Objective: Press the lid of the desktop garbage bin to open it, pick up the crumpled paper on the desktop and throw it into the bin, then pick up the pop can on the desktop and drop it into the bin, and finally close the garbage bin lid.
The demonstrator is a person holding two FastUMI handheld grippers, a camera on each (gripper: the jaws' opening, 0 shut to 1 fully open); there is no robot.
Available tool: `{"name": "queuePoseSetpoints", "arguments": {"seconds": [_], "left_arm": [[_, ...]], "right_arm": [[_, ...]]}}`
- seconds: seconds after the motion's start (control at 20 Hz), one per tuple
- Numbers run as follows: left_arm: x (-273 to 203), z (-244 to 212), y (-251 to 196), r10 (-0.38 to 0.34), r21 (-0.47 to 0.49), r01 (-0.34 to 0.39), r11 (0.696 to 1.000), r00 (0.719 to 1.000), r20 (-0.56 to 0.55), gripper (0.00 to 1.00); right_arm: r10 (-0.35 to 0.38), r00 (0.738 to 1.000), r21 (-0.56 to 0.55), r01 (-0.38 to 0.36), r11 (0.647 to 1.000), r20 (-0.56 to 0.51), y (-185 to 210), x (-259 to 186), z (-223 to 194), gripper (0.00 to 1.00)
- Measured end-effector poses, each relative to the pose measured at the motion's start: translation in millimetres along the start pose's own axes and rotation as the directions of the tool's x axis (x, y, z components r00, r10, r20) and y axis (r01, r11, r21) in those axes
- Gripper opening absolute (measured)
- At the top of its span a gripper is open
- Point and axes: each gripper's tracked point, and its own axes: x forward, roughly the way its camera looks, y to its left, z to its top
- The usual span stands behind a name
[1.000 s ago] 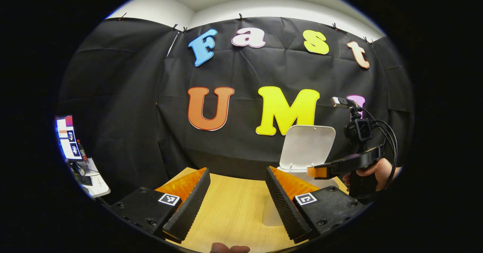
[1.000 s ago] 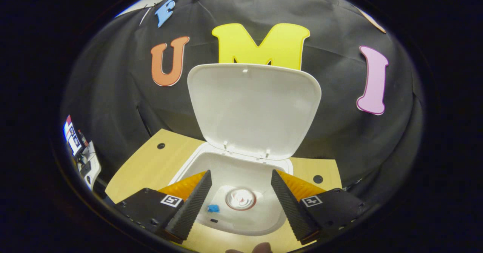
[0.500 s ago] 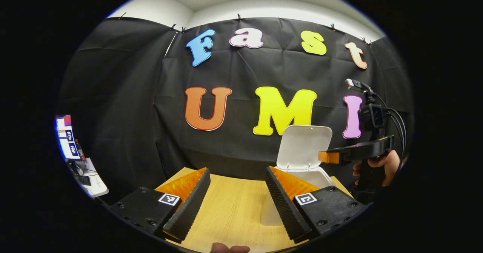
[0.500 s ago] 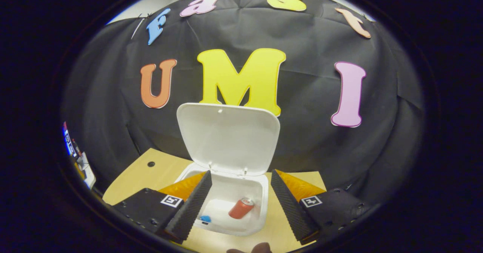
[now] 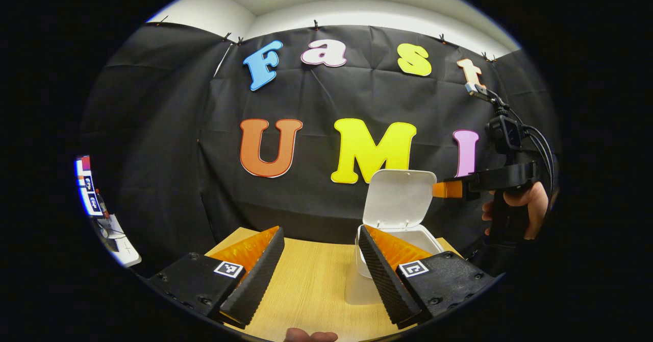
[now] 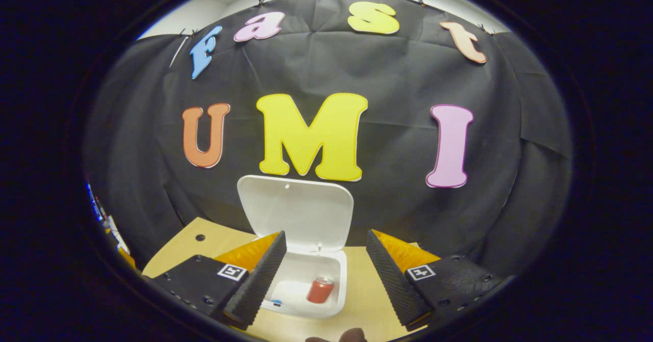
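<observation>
I am holding the right gripper (image 6: pixel 324 260) spread and empty, high above the garbage bin (image 6: pixel 341 281), since the pop can (image 6: pixel 320 290) is lying inside it, so only the closing remains, I judge. The lid (image 6: pixel 296 212) is standing upright against the wall behind. I am keeping the left gripper (image 5: pixel 320 260) spread and empty over the bare desktop (image 5: pixel 311 291), beside the bin. Nothing is blocking the lid.

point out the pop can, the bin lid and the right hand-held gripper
pop can (image 6: pixel 320 290), right gripper view, on its side wall inside the bin
bin lid (image 6: pixel 298 212), right gripper view, on its inner face
right hand-held gripper (image 6: pixel 325 275), right gripper view, midway between its fingertips
</observation>
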Motion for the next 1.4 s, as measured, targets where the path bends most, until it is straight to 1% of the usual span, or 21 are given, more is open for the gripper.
{"name": "queuePoseSetpoints", "arguments": {"seconds": [0.15,0.3,0.4,0.65,1.0,1.1,1.4], "left_arm": [[3,2,-2,-0.009,-0.001,0.009,1.0,1.0,0.006,0.95],[5,6,-3,-0.009,-0.002,0.009,1.0,1.0,0.012,0.95],[8,7,-1,-0.004,0.003,0.004,1.0,1.0,0.018,0.95],[22,5,7,0.03,-0.006,-0.03,1.0,1.0,0.008,0.95],[45,-3,14,0.058,-0.011,-0.058,0.998,0.998,-0.011,0.95],[52,-6,13,0.058,-0.011,-0.058,0.998,0.998,-0.019,0.95],[64,-10,13,0.051,0.002,-0.051,0.999,0.998,-0.035,0.95]], "right_arm": [[-0.01,0.999,0.012,0.009,1.0,0.033,6,0,20,0.98],[-0.003,0.998,0.011,0.002,1.0,0.059,18,3,39,0.98],[0.008,0.997,0.007,-0.008,1.0,0.083,29,12,54,0.98],[0.023,0.994,0.004,-0.023,1.0,0.102,50,42,71,0.98],[0.013,0.995,0.008,-0.013,1.0,0.104,56,79,69,0.98],[0.003,0.996,0.017,-0.004,1.0,0.086,54,94,63,0.98],[0.001,0.997,0.04,-0.004,0.999,0.079,54,103,61,0.98]]}}
